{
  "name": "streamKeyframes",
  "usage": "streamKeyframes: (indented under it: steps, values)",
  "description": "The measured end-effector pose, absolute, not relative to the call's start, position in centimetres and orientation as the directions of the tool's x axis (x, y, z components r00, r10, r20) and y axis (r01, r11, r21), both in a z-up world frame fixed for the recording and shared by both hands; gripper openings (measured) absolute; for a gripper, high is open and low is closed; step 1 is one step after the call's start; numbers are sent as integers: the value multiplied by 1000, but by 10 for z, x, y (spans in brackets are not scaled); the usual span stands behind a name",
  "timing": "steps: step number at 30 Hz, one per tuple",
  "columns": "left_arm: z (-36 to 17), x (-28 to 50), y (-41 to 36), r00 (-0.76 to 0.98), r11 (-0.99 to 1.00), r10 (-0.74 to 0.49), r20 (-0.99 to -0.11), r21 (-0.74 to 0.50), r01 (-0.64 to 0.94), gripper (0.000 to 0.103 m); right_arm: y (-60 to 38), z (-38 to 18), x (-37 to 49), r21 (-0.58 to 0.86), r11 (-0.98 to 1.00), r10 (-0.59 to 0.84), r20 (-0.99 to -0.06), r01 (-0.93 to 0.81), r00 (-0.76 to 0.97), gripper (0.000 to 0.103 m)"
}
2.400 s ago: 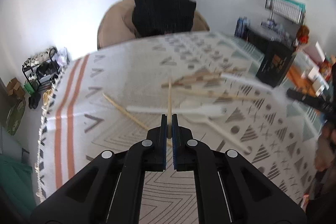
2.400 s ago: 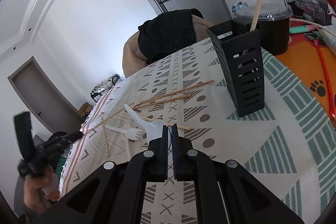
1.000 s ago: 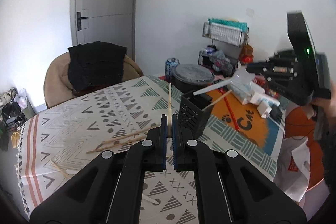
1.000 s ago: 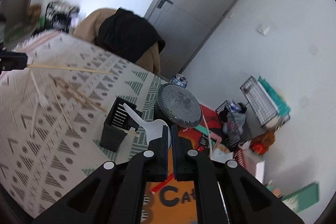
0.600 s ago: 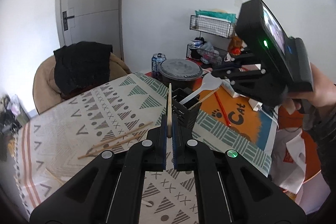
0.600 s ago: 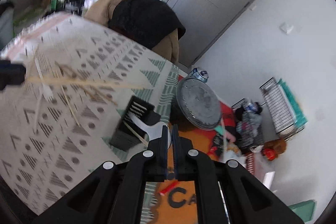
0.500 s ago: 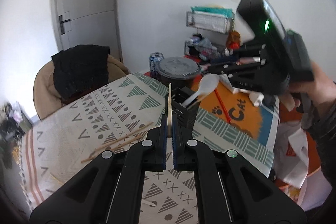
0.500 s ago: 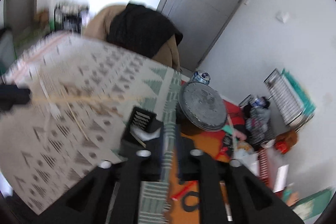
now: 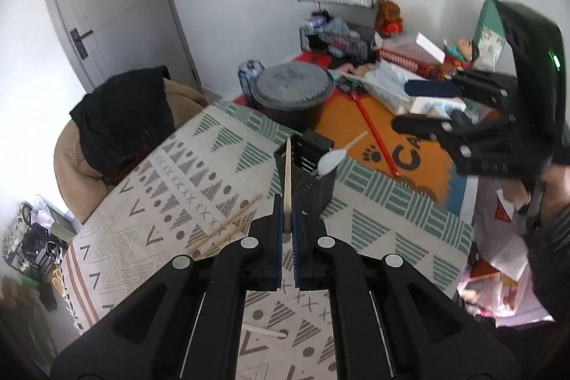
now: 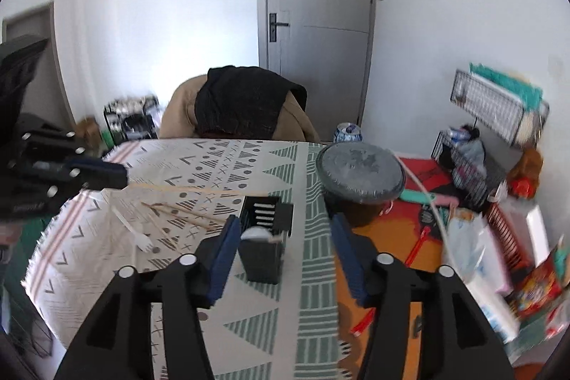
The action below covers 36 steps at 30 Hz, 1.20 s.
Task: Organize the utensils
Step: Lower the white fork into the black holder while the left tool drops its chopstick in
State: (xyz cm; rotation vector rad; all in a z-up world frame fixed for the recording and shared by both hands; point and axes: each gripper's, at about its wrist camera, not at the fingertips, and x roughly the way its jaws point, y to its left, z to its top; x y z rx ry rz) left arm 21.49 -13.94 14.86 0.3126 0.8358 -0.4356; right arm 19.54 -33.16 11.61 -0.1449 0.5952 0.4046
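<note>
Change since the previous frames: the right tongs (image 10: 281,251), earlier clamped on the white spoon (image 9: 330,161), now stand spread wide and empty; the spoon sits bowl-up in the black utensil holder (image 10: 264,237).

Left tongs (image 9: 288,239): pressed nearly together, gripping one wooden chopstick (image 9: 287,180) near its lower end, the stick reaching forward toward the holder's near rim.

Utensil holder: upright on the patterned bench (image 9: 171,202), near the edge beside the grey-lidded bucket (image 10: 359,177).

Left wrist view only: a second wooden stick leaning out of the holder beside the spoon; loose chopsticks (image 9: 228,227) just left of the tongs.

Right wrist view only: a white plastic fork (image 10: 133,232) lying on the bench; the held chopstick seen side-on, level above the cloth.
</note>
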Motion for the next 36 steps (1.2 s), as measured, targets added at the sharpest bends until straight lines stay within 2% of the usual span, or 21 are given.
streamKeyframes:
  steps: [6,11,17,29,32,34,35,36]
  values:
    - [156,211,-151,575,849,-218,-789,137,510,5,-365,84,180,122,919,379,-533,-375,756,62]
    - [155,222,-162,526,839,-202,-826,132,529,5,-382,55,180,226,910,414,-527,-348,742,62]
    - [153,246,-173,520,858,-194,-832,113,501,5,-391,33,178,278,901,434,-521,-334,735,62]
    - [157,279,-195,616,889,-237,-751,89,450,5,-407,12,182,342,888,449,-506,-307,737,62]
    - [151,291,-197,636,898,-272,-722,47,437,5,-408,11,183,358,883,455,-496,-304,739,63]
    - [145,295,-198,643,893,-308,-702,20,449,11,-407,10,184,370,882,453,-487,-293,747,73]
    - [143,296,-197,651,898,-306,-695,18,440,30,-407,10,183,371,882,451,-484,-291,750,75]
    - [141,295,-194,667,904,-308,-678,10,428,58,-405,10,183,370,882,450,-482,-291,752,77]
